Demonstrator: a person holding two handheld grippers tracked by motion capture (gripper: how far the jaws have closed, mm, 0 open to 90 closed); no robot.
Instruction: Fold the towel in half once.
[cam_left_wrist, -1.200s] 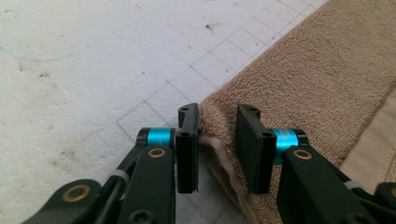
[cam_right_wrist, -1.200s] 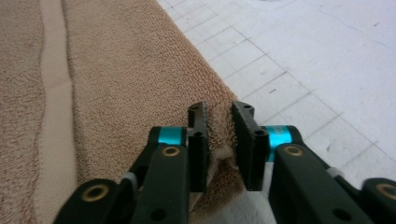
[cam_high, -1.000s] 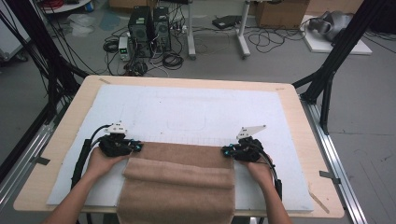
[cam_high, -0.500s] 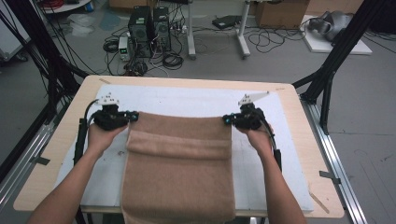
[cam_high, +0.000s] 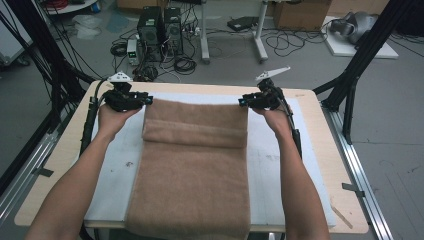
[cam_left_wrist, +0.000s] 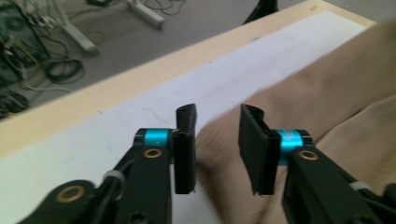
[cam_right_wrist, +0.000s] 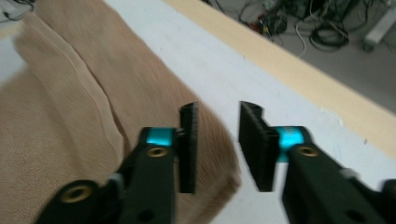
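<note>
Towel (cam_high: 192, 165) lies flat along the white mat (cam_high: 115, 165) on the desk (cam_high: 65, 165) in the high view, its far edge now up near the back of the mat where a second ago it sat bunched close to the person; a doubled band remains across the far end. Left tool (cam_high: 146, 100) and right tool (cam_high: 242, 102) flank the far corners

Left gripper view: the left tool (cam_left_wrist: 217, 140) stands spread, cloth beneath the gap, nothing pinched

Right gripper view: the right tool (cam_right_wrist: 217, 140) is spread too, over the towel (cam_right_wrist: 84, 116) corner. Judged: the spread-out pull is done and released; the band needs smoothing
</note>
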